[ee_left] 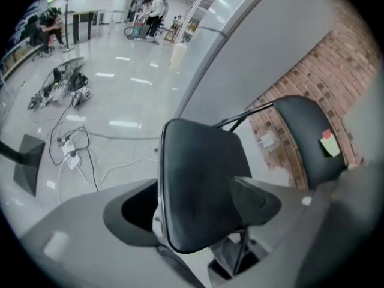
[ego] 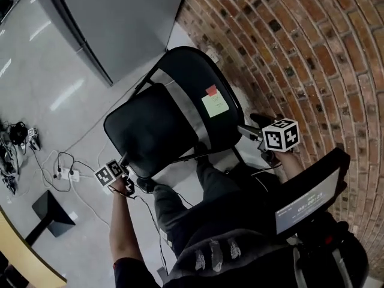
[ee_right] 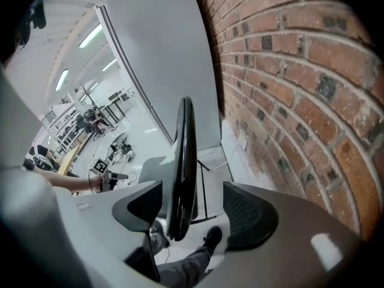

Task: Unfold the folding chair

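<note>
Head view, black padded metal-frame folding chair (ego: 171, 116) opened out beside red brick wall (ego: 312, 53), my left gripper (ego: 125, 161) jaws spread at seat corner (ego: 137, 156), my right gripper (ego: 249, 129) jaws spread around backrest edge (ego: 235, 123), neither clamping.

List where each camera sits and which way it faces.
Head view: on the person's head, facing steeply down at the black folding chair; arms, legs, left gripper, right gripper show.
Left gripper view: on the left gripper, facing the chair's seat; its fingers show.
Right gripper view: on the right gripper, facing the backrest edge-on; fingers, leg, shoe show.
Shared: all three see the chair.
</note>
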